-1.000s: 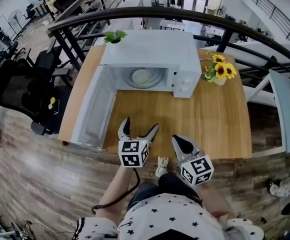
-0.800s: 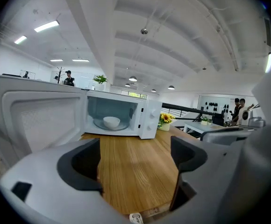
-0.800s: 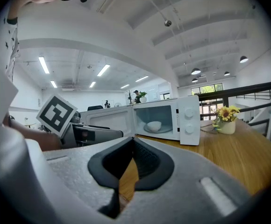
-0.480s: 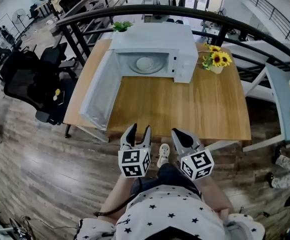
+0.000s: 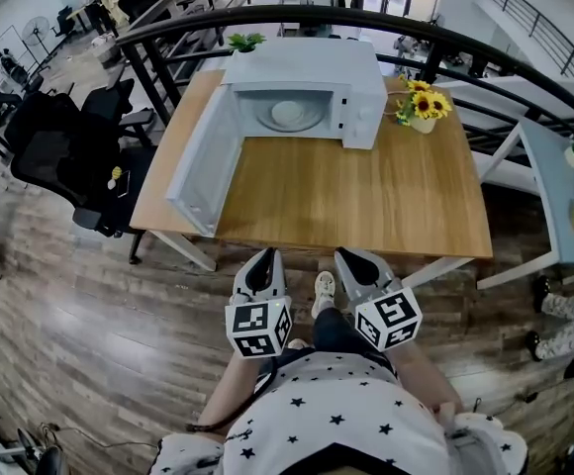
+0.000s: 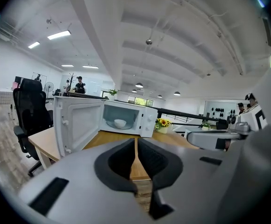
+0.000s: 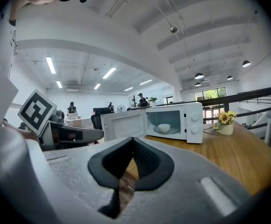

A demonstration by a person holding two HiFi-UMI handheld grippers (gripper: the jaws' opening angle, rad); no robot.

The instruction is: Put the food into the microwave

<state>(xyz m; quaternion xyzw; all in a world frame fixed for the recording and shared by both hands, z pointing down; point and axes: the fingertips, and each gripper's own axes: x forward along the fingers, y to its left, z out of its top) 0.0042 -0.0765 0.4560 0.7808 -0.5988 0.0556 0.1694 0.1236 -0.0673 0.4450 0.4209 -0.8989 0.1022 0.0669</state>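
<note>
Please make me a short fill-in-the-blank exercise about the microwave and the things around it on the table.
The door of the microwave stands ___.
Inside it sits a white ___.
In the head view, the sunflowers stand to the ___ of the microwave.
Missing words: open; bowl; right.

Both grippers low, close before torso [image 5: 329, 426], side by side, not touching. Both point forward, slightly downward.

Left gripper [image 5: 265, 258]: jaws together, tips meeting along one seam, nothing between. Left marker cube [image 5: 258, 327] faces up toward head camera. Left forearm [image 5: 230, 402] bare, bent at elbow, running back to body.

Right gripper [image 5: 352, 258]: jaws likewise together, empty. Right marker cube [image 5: 388, 319] tilted a little outward. Right forearm [image 5: 424, 384] bare, angled back to side.

One shoe [image 5: 322, 291] visible between grippers.
</note>
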